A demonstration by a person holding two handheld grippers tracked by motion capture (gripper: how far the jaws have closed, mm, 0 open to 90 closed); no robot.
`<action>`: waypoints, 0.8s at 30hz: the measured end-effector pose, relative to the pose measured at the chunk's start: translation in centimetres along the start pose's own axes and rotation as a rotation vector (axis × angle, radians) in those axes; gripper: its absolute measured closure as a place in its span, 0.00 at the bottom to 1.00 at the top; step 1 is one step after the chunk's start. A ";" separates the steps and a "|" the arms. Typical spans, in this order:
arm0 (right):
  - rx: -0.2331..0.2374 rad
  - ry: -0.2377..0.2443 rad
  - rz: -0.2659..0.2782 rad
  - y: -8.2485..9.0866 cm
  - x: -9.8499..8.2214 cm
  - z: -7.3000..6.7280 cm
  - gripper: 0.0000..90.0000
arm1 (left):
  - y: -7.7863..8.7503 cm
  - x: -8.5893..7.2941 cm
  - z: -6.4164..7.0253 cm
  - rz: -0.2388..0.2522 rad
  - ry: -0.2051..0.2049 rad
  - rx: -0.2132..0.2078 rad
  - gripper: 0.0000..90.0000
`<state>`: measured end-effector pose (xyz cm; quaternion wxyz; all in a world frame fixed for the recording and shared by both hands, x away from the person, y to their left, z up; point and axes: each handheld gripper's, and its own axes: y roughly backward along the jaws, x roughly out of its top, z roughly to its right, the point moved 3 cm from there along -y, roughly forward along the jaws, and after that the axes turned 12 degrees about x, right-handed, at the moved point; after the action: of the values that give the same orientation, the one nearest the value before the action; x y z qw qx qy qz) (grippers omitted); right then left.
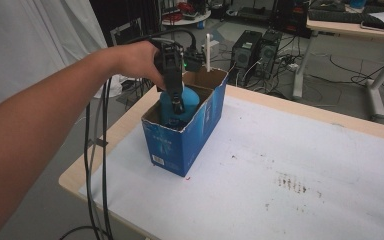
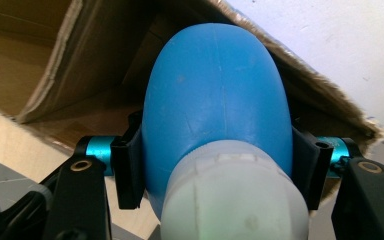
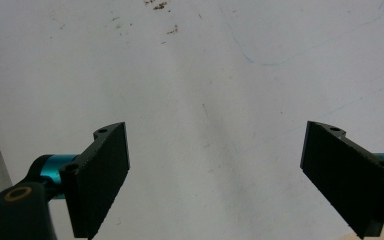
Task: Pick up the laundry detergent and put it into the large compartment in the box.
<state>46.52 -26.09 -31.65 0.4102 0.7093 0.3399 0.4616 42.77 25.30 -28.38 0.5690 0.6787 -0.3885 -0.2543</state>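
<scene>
Reaching in from the lower left of the high view, the person's left forearm (image 1: 40,135) stretches up toward centre frame, hand (image 1: 137,62) wrapped round the left gripper (image 1: 176,102), which points down into an open blue cardboard box (image 1: 180,140). Box sits at the left-centre of the frame, near the table's left edge, on a white sheet (image 1: 290,150) covering the table (image 1: 130,117); flaps up, brown inside. Cables (image 1: 92,165) hang from the gripper down the left side.

Left gripper view: jaws closed on a blue rubber bulb (image 2: 215,115), one pad each side of its wide part, touching it. Bulb fills centre frame; a pale grey-white collar (image 2: 235,200) is at bottom centre, rounded end pointing into the box. Brown box wall & torn flap edge (image 2: 310,95) run behind it, upper left to right.

Right gripper view: right gripper (image 3: 215,175) jaws spread wide, nothing between them, over the white sheet (image 3: 205,75). Brown specks (image 3: 160,5) at top centre, a faint blue pen line (image 3: 280,55) upper right.

Background, top of the high view: computer towers (image 1: 255,50) on the floor, desk legs (image 1: 375,85) upper right.
</scene>
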 end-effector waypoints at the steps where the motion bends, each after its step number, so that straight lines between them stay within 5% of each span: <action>1: 0.000 0.000 0.000 0.0 0.0 0.0 0.13 | 0.0 0.0 0.0 0.000 0.000 0.000 0.42; 11: 0.000 -0.004 -0.009 -0.2 0.0 0.1 0.13 | -2.2 -0.4 0.1 -0.011 0.007 -0.023 0.42; 24: -0.001 -0.006 -0.013 -0.3 0.0 0.0 0.13 | -2.5 -0.4 0.0 -0.004 0.018 -0.025 0.42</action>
<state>46.49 -25.90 -31.93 0.4145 0.7083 0.3432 0.4569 43.14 25.74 -30.81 0.5805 0.6744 -0.3789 -0.2543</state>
